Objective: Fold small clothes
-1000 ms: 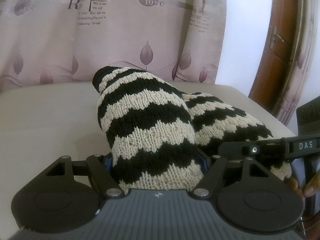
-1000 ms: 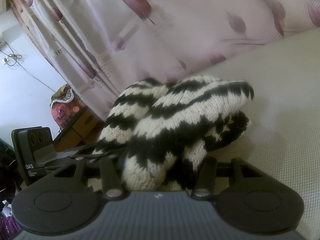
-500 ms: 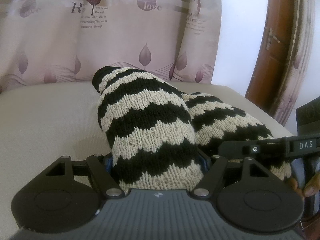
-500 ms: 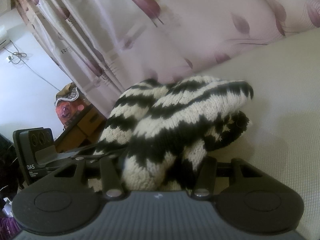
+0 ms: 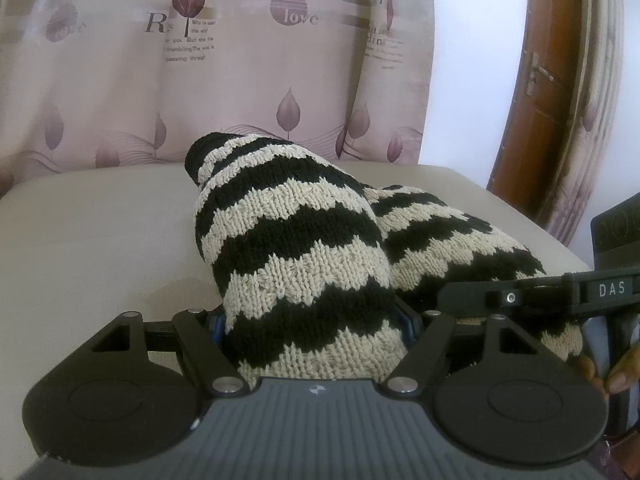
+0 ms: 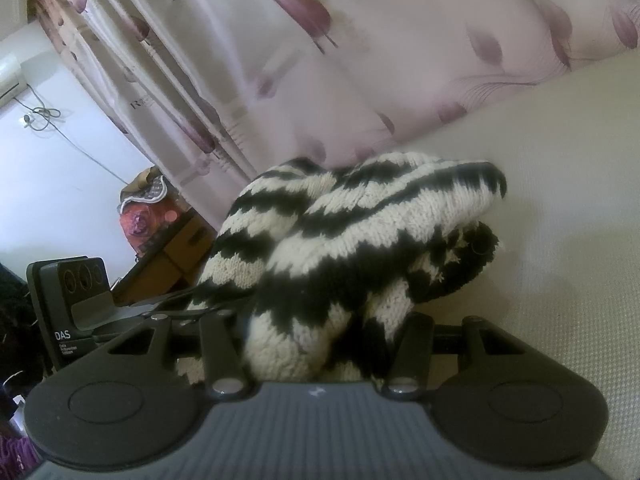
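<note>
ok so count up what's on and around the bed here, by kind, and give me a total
Striped knit garment: 1
Hand-held grippers: 2, the left hand-held gripper and the right hand-held gripper, each gripping the knit
Leaf-print curtain: 1
Wooden door: 1
Total: 5

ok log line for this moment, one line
left gripper: shut on sweater | right gripper: shut on sweater | sweater: bunched, over the cushion
</note>
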### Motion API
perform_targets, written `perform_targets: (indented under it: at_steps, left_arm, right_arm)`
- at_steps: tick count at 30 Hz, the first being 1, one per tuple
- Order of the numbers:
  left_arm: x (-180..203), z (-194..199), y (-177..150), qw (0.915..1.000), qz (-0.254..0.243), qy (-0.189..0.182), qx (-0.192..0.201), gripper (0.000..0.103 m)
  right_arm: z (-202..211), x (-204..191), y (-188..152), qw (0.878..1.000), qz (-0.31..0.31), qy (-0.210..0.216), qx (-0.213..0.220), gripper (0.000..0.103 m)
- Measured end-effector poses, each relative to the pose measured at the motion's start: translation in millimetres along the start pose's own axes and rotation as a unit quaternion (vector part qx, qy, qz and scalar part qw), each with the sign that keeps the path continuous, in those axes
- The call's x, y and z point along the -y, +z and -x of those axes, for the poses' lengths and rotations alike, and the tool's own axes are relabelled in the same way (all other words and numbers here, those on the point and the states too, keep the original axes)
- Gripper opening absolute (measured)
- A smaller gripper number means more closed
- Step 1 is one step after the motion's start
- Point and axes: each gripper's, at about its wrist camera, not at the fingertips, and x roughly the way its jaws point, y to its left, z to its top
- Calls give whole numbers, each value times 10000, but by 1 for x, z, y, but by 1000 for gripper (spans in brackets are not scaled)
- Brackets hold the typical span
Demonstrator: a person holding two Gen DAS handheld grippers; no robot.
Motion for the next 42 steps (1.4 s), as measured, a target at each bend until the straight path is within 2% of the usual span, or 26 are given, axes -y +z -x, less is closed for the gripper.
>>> perform_targets:
  at_steps: [30, 42]
  left_arm:
    - [-3, 13, -9, 10000, -33, 9, -38, 73]
    - [-10, 4, -6, 9999, -128, 54, -85, 73]
  right_arm:
    - [2, -8, -12, 10000, 0, 9, -31, 52]
    - [-8, -6, -6, 10000, -8, -37, -58, 52]
